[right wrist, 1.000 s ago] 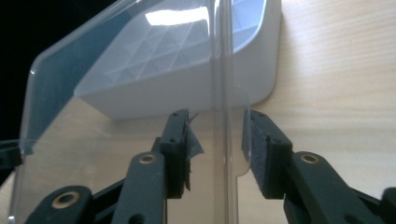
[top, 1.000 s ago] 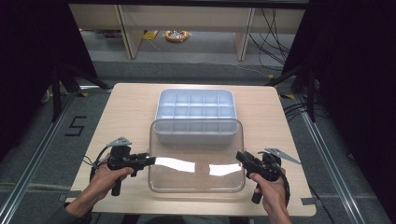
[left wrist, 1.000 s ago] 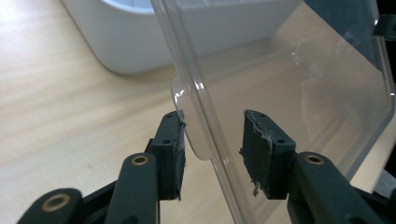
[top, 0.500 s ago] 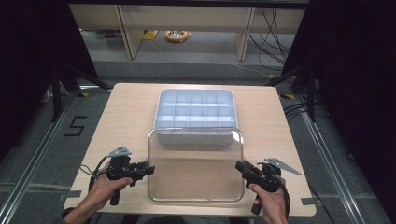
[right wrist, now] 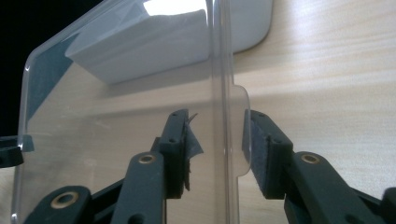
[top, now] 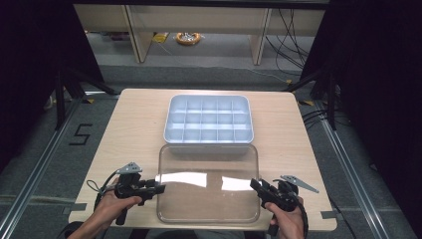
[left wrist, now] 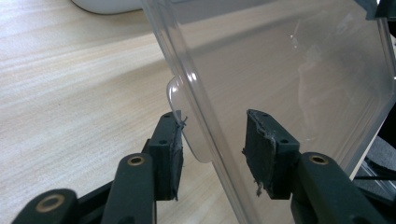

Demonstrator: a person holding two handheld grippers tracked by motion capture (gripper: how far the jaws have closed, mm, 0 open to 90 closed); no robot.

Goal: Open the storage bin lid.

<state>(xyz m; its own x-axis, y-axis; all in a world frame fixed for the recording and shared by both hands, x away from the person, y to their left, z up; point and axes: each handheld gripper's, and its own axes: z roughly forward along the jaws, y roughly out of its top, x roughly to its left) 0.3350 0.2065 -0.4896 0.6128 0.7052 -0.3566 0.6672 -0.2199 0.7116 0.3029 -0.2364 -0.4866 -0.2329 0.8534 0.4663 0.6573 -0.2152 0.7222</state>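
A clear plastic lid (top: 209, 184) lies flat and low at the table's front, just before a pale grey compartment tray (top: 208, 144). My left gripper (top: 160, 188) holds the lid's left edge. In the left gripper view the lid's rim (left wrist: 289, 70) and side tab run between the jaws (left wrist: 212, 140), which have just eased open a little. My right gripper (top: 255, 185) grips the lid's right edge. In the right gripper view the rim (right wrist: 116, 107) stands between the pads (right wrist: 217, 140), with the tab against one pad.
The tray's compartments look empty. Bare wooden table (top: 129, 129) lies to both sides of the tray and lid. The table's front edge runs just below my hands. Dark floor, cables and shelving lie beyond the far edge.
The lid has come off the tray's front part toward the person and sunk lower. Both hands drew back and down with it.
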